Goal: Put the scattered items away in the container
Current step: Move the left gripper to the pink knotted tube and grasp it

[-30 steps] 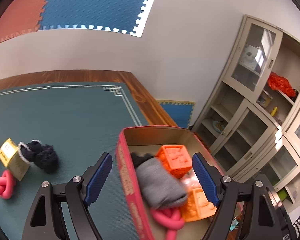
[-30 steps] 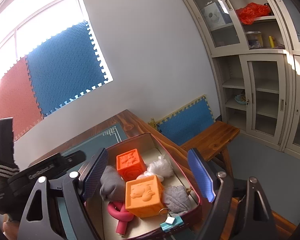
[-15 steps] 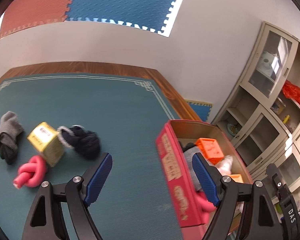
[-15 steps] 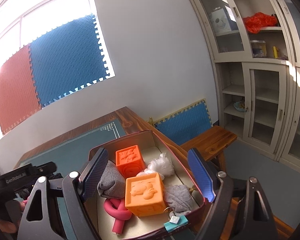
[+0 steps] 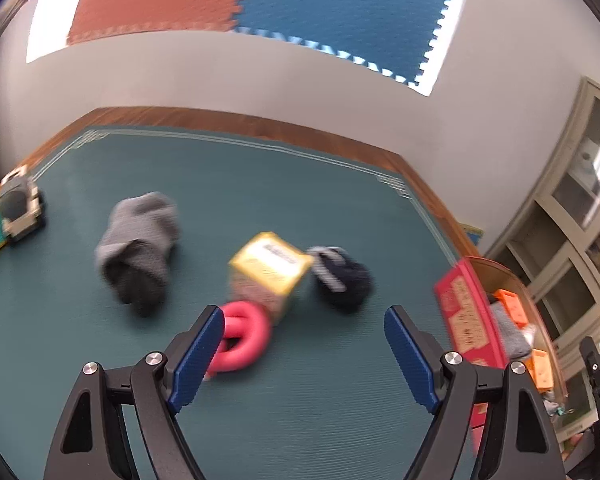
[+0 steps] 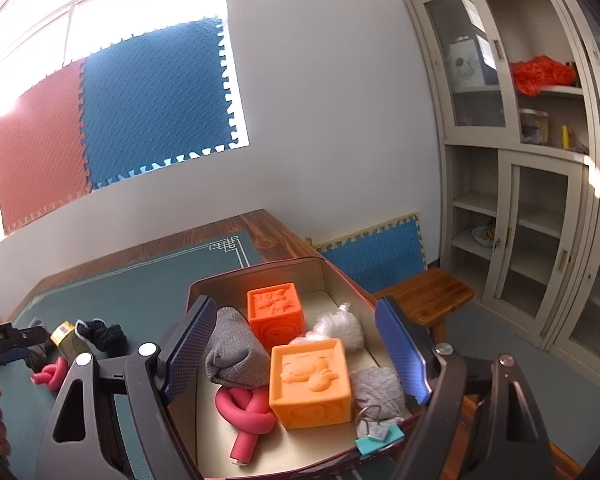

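- The red box (image 6: 260, 276) is sitting under the right gripper (image 6: 296, 354), with its near wall between the two fingers. It is already holding two orange blocks, a grey sock, a pink knot and a white bag — so there is not much room left inside.
- The green mat (image 5: 260, 184) is lying under everything the left gripper (image 5: 304, 354) is looking at. From there the box is showing just past the right finger.
- The grey sock (image 5: 138, 248) is lying well out ahead of the left finger, off to its left.
- The yellow block (image 5: 270, 270) is sitting straight ahead between the fingers, with the dark sock (image 5: 342, 280) touching its right side.
- The pink knot (image 5: 242, 340) is lying right against the left finger's tip, touching the yellow block — it looks like the one to grab next.
- Both grippers are standing wide open and holding nothing.
- To grab the knot well, I think the left gripper should be sliding left a bit so the knot is sitting in the middle, then closing gently, since it looks squishy.
- The yellow block is standing in the way; a finger could bump it.
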Action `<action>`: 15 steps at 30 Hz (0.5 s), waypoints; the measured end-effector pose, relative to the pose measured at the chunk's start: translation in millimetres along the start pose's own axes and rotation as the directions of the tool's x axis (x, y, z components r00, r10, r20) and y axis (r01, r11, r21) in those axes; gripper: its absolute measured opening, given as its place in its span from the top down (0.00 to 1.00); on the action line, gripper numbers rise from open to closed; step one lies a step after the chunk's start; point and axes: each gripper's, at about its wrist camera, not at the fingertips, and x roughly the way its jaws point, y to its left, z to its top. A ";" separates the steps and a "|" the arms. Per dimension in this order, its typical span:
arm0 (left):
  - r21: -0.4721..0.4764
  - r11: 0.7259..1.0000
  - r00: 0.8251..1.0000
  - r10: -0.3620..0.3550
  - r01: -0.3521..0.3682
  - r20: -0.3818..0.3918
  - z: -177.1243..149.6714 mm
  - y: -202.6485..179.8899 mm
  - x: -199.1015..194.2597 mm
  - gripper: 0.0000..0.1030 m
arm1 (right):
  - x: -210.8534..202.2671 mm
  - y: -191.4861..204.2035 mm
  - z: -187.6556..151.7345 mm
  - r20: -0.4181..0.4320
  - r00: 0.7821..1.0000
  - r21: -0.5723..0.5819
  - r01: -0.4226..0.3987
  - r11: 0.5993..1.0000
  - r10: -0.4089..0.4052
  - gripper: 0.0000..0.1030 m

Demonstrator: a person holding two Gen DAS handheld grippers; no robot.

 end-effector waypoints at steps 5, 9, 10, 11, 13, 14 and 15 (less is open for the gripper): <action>-0.040 0.999 1.000 0.026 -0.026 -0.015 -0.6 31.3 2.1 0.19 | 0.2 12.2 -2.8 0.014 1.000 -0.046 -0.004 0.999 0.005 0.18; -0.002 1.000 0.999 0.016 -0.016 -0.052 -2.0 34.7 15.9 0.19 | -1.0 21.4 -5.0 0.022 1.000 -0.078 -0.003 0.997 0.004 0.18; 0.011 1.000 0.998 0.014 -0.013 -0.060 -2.8 33.9 19.2 0.19 | -1.5 23.2 -5.6 0.024 1.000 -0.084 -0.003 0.996 0.005 0.18; 0.026 1.000 0.998 0.015 -0.013 -0.069 -3.2 32.4 23.2 0.19 | -2.2 24.6 -6.0 0.026 1.000 -0.088 -0.003 0.996 0.006 0.18; 0.055 0.998 0.996 0.021 -0.016 -0.087 -3.8 28.0 31.3 0.19 | -2.6 25.4 -6.7 0.026 1.000 -0.090 -0.003 0.996 0.005 0.18; 0.068 0.998 0.995 0.026 -0.020 -0.097 -4.7 27.2 35.2 0.19 | -2.4 25.3 -6.8 0.025 1.000 -0.089 -0.003 0.996 0.005 0.18; 0.079 0.997 0.993 0.033 -0.024 -0.110 -6.0 26.6 39.6 0.19 | -2.1 25.0 -6.8 0.024 1.000 -0.089 -0.004 0.996 0.006 0.18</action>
